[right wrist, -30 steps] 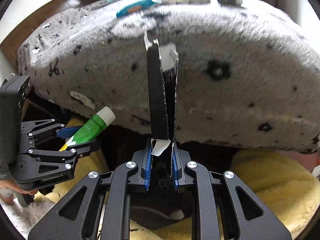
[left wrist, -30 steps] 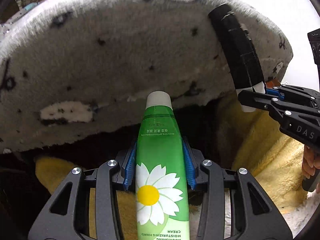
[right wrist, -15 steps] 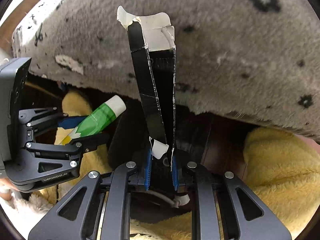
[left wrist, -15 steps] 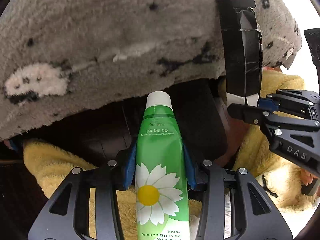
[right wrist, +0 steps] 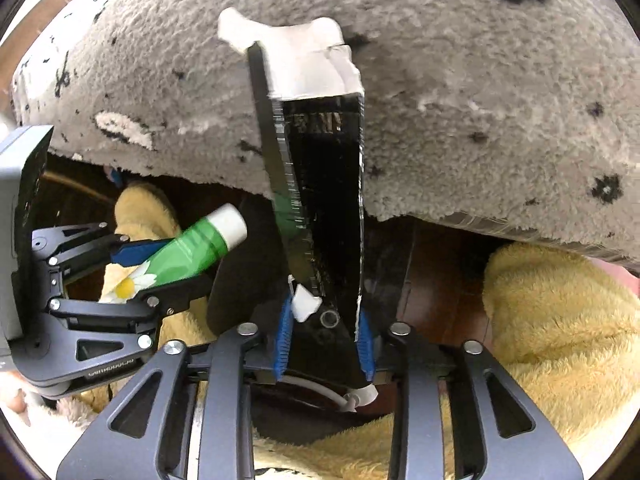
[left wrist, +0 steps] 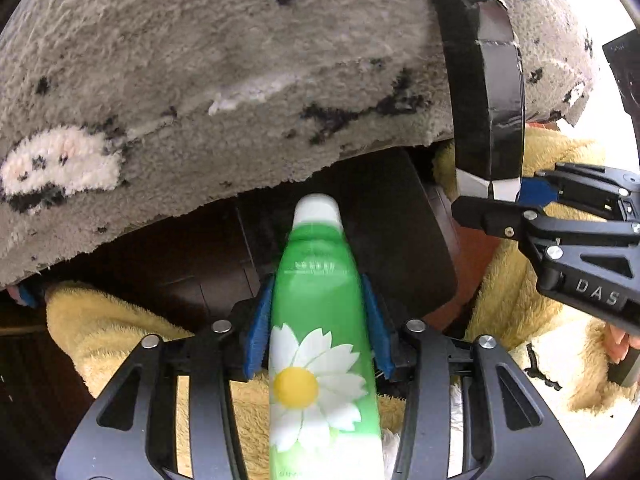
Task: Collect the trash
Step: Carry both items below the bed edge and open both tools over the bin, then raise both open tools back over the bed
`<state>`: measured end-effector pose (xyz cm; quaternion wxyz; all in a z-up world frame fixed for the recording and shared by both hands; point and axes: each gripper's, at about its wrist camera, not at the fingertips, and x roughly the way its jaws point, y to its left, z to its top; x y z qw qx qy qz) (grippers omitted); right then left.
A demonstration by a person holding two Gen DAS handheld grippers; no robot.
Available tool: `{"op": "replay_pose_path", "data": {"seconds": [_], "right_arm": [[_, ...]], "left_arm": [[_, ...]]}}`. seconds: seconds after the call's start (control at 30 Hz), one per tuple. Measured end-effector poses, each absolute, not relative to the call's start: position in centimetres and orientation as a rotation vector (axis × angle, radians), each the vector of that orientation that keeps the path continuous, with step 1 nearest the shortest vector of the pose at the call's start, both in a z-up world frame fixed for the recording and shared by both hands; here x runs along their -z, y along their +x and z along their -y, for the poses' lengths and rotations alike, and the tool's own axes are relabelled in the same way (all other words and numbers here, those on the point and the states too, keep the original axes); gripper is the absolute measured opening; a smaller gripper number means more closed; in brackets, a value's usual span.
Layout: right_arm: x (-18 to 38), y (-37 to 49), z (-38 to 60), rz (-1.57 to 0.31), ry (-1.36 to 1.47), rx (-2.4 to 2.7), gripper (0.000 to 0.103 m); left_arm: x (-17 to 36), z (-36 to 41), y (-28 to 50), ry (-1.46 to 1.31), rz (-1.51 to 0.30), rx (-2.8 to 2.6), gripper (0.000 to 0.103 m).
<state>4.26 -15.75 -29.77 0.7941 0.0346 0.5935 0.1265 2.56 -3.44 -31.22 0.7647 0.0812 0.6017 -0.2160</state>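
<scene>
My left gripper (left wrist: 316, 320) is shut on a green hand-cream tube (left wrist: 320, 320) with a white cap and a daisy print; it also shows in the right wrist view (right wrist: 188, 248). My right gripper (right wrist: 324, 332) is shut on a flattened black carton (right wrist: 320, 200) with torn white ends, held upright; the carton also shows in the left wrist view (left wrist: 484, 92). Both items hang over a dark bin (left wrist: 400, 240) below the bed edge. The right gripper (left wrist: 516, 208) sits to the right of the tube.
A grey fluffy blanket (left wrist: 240, 60) with black marks overhangs the bed above. Yellow fleece (right wrist: 560, 320) surrounds the dark bin (right wrist: 240, 280) on both sides. Dark wood floor (left wrist: 24, 380) lies at the left.
Both grippers have moved forward and down toward the dark opening under the blanket edge, still holding the tube and the carton.
</scene>
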Motion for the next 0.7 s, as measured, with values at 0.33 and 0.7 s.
{"op": "replay_pose_path", "data": {"seconds": [0.33,0.7], "right_arm": [[27.6,4.2,17.1,-1.203,0.074,-0.21,0.075],[24.2,4.5,18.4,-1.118,0.078,-0.201,0.085]], "left_arm": [[29.4,4.5,2.5,0.23,-1.25,0.445,0.076],[24.4,3.8,2.7,0.258,-1.125,0.411,0.087]]}}
